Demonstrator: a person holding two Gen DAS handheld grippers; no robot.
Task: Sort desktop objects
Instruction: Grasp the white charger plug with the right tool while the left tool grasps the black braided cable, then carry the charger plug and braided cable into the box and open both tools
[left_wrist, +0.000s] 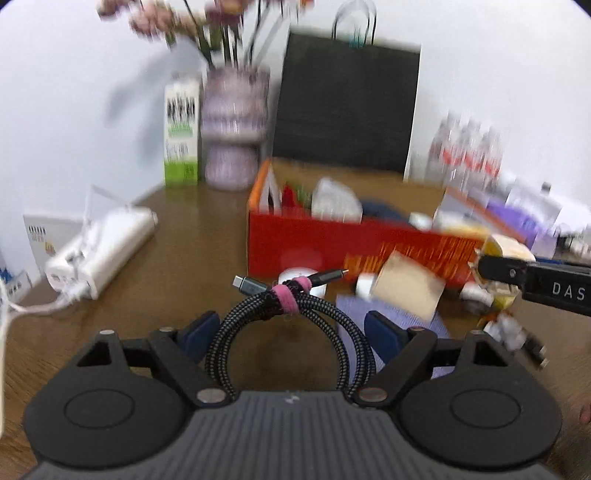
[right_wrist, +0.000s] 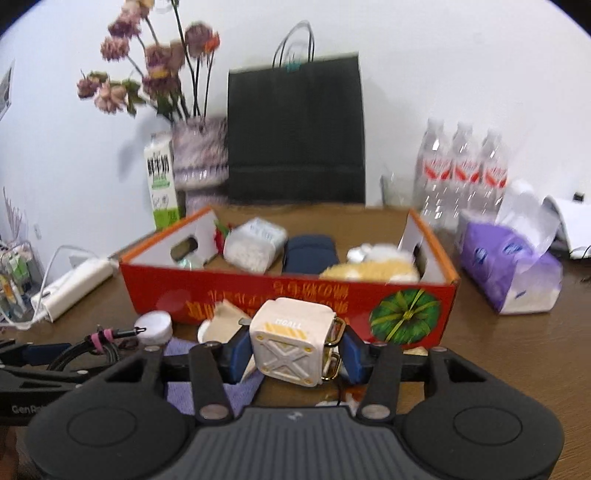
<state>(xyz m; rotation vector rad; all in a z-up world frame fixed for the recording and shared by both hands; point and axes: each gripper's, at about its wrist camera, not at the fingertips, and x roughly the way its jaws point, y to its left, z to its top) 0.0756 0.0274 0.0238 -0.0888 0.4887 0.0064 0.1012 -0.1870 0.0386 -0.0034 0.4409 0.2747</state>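
2 grippers: I am working both at once, each carrying 1 item toward the red box (right_wrist: 258, 291).
Left gripper (left_wrist: 291, 332): I am seeing its blue pads on either side of the cable (left_wrist: 291, 332), a braided coil bound with a pink strap; the pads are spread wider than the coil, so I cannot tell whether it is pinched or just sitting between them.
Right gripper (right_wrist: 293, 354): I am pinching the cube (right_wrist: 291, 341), a white block with an X face and gold clips, firmly between both pads.
Box: I am looking at it straight ahead on the desk (right_wrist: 498, 350), open-topped and already holding several items, including a dark case (right_wrist: 308, 254).
Clutter: I am noting a paper cup (left_wrist: 404, 290) and a white disc (right_wrist: 155, 325) lying just before the box front.
Step in hand: I am judging this as carrying the cube over the box.
Doing it well: I am planning to lift above the front wall before moving forward, keep the squeeze steady, and release low over a bare patch.
Risk: I am watching the 2 grippers, which are close together.
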